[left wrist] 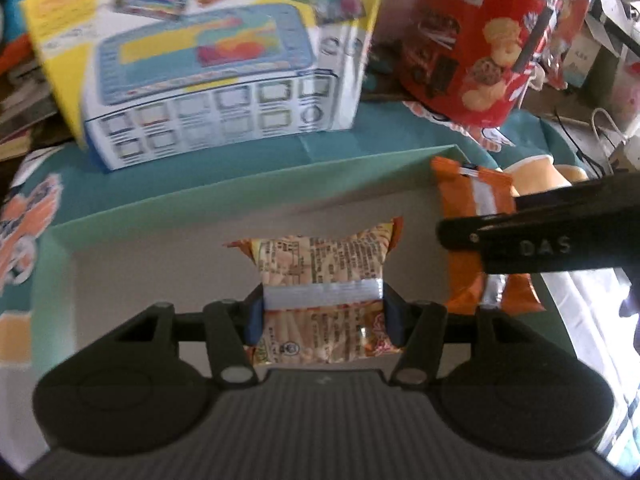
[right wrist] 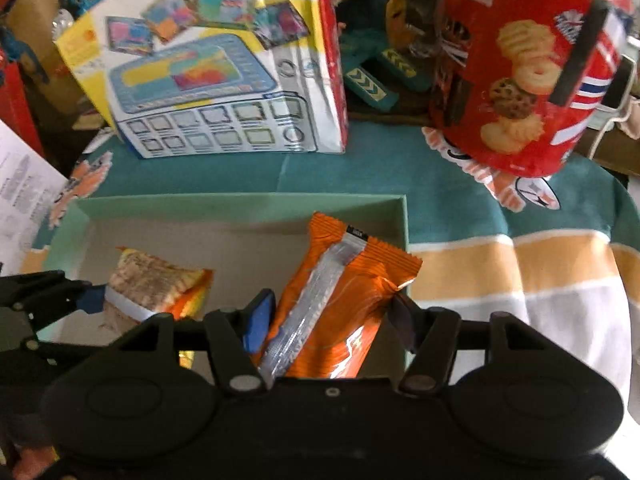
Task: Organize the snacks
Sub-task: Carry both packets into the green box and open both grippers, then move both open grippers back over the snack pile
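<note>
The left gripper [left wrist: 324, 312] has its jaws clamped on a puffy snack bag [left wrist: 320, 268]. The bag is yellow and orange with tiny print and a shiny silver strip across it. The right gripper [right wrist: 330, 320] has its jaws clamped on an orange snack bag [right wrist: 340, 292] with a silver seam down its back. Both bags are over the open green box [right wrist: 240, 202] on the counter. A toy box [left wrist: 208, 80] and a red cookie tin [right wrist: 520, 72] stand behind it.
</note>
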The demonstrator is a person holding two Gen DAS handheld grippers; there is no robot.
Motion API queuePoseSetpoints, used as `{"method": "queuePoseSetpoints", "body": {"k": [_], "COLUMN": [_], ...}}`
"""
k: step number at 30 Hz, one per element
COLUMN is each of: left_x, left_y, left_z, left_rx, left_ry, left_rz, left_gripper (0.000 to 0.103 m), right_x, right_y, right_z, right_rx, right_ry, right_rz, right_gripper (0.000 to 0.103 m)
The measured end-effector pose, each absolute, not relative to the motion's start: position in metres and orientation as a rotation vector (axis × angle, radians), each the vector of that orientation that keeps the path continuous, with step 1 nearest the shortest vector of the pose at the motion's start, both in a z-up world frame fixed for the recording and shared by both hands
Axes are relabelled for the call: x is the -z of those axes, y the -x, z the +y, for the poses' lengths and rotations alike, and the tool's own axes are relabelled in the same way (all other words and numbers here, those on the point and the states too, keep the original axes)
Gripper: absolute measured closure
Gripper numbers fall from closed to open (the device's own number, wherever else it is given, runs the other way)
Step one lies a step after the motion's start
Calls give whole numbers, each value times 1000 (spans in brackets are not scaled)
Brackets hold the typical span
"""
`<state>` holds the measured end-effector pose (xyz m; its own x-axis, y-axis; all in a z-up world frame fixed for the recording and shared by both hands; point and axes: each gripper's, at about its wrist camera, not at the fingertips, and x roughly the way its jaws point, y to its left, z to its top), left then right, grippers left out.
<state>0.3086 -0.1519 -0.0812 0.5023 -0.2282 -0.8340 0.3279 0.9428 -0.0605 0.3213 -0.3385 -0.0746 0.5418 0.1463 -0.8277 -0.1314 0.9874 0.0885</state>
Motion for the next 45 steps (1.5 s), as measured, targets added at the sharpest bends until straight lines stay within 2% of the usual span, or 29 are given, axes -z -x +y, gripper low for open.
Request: {"method": "queuePoseSetpoints", "body": {"k": [6, 8, 9, 10, 12, 16, 27, 33, 40, 45], "left_x": [101, 103, 103, 101, 94, 75, 41, 45, 59, 72], "left_y": [-334, -336, -334, -331, -324, -311, -221, -158, -102, -72], "left_z": [-163, -168, -169, -169, -165, -153, -96, -62, -12, 6], "left_rx": [345, 327, 313, 305, 296, 287, 232, 201, 138, 89], "left_ry": [-94, -122, -135, -141, -138, -97, -61, -83, -29, 52], "left_rz": [998, 990, 984, 970, 949, 949, 944, 956, 986, 1035], "left_gripper": [46, 32, 17, 8, 5, 0, 0, 0, 0, 0], "right_x": [76, 73, 72, 69, 63, 53, 25, 28, 49, 67], "right_y": [-342, -344, -344, -343, -335, -319, -223, -154, -102, -75], "right_z": [-336, -338, -338, -339, -340, -339, -324, -299, -264, -243], "right_rx": [-215, -222, -223, -215, -211, -198, -210, -228, -304, -309], "right_ry": [25, 16, 7, -1, -17, -31, -60, -10, -48, -35], "right_rz": [986, 986, 977, 961, 923, 904, 852, 805, 939, 950], "right_gripper": [38, 36, 25, 10, 0, 0, 0, 0, 0, 0]}}
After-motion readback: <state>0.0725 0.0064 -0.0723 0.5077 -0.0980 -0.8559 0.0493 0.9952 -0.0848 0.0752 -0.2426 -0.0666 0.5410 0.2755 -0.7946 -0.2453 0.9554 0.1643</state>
